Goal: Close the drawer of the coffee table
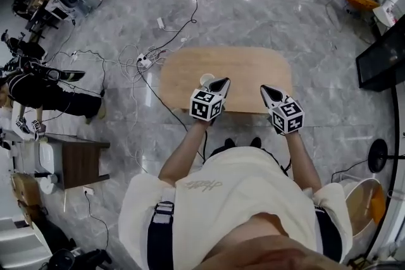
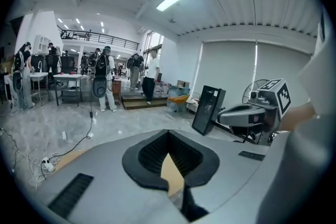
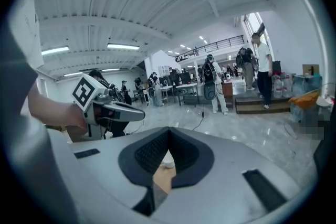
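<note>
The coffee table (image 1: 243,69) has an oval light-wood top and stands on the marble floor in front of me. Its drawer does not show in any view. My left gripper (image 1: 221,83) hangs over the table's near edge, shut, with nothing in it. A white cup (image 1: 207,79) sits on the top just left of its tip. My right gripper (image 1: 266,91) is level with it over the same edge, also shut and empty. In the left gripper view the jaws meet at the tip (image 2: 168,132). In the right gripper view the closed jaws (image 3: 169,130) frame the cup (image 3: 167,164).
Cables and a power strip (image 1: 145,62) lie on the floor left of the table. A brown side cabinet (image 1: 80,162) stands at the near left. A black panel (image 1: 380,60) and a round floor stand (image 1: 378,155) are on the right. People stand at the room's far side.
</note>
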The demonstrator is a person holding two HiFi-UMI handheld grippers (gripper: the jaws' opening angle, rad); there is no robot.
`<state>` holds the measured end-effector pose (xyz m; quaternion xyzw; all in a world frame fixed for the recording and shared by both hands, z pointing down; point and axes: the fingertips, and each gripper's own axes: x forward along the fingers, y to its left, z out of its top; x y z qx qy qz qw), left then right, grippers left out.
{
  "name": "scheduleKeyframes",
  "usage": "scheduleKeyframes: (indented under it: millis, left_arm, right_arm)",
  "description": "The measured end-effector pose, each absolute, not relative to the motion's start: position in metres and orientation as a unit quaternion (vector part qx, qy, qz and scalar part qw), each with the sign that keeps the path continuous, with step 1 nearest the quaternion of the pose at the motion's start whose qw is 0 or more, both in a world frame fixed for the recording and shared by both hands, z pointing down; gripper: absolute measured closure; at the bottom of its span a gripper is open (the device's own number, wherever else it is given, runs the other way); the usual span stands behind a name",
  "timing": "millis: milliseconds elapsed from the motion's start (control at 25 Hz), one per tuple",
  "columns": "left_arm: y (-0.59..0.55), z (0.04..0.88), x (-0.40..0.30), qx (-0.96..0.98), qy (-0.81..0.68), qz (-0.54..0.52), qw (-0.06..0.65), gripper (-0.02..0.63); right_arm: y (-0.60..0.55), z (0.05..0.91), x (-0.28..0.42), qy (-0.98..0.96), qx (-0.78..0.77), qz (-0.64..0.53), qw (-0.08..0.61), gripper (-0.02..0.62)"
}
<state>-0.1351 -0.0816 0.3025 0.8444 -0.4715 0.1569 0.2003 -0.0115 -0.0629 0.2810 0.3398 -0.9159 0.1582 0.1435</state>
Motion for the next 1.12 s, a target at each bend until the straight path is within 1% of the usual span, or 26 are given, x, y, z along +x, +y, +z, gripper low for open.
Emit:
scheduleKeyframes:
  millis: [240,480,840,1000,1120]
  left_arm:
    - [-0.084,0.256,-0.141,0.850,-0.480,0.144,0.163,0.602]
    - [-0.098,0.204,-0.147,0.855,-0.495,0.115,0.104,0.603]
    - [-0.111,0.144,-0.148,0.853,-0.515,0.081,0.017,0.603]
    - [-0.112,0.141,-0.144,0.849,-0.523,0.073,0.011,0.602]
    - [-0.110,0.135,-0.146,0.848,-0.526,0.067,0.010,0.603]
  right_arm:
    - [-0.072,0.221,-0.013,-0.924,0.349,0.127,0.096,0.600]
    - [-0.080,0.173,-0.006,-0.927,0.357,0.103,0.051,0.600]
    - [-0.088,0.119,0.004,-0.924,0.380,0.032,0.016,0.601]
    - [-0.087,0.112,0.011,-0.921,0.388,0.035,-0.009,0.601]
    - [-0.082,0.107,0.005,-0.923,0.383,0.034,-0.009,0.601]
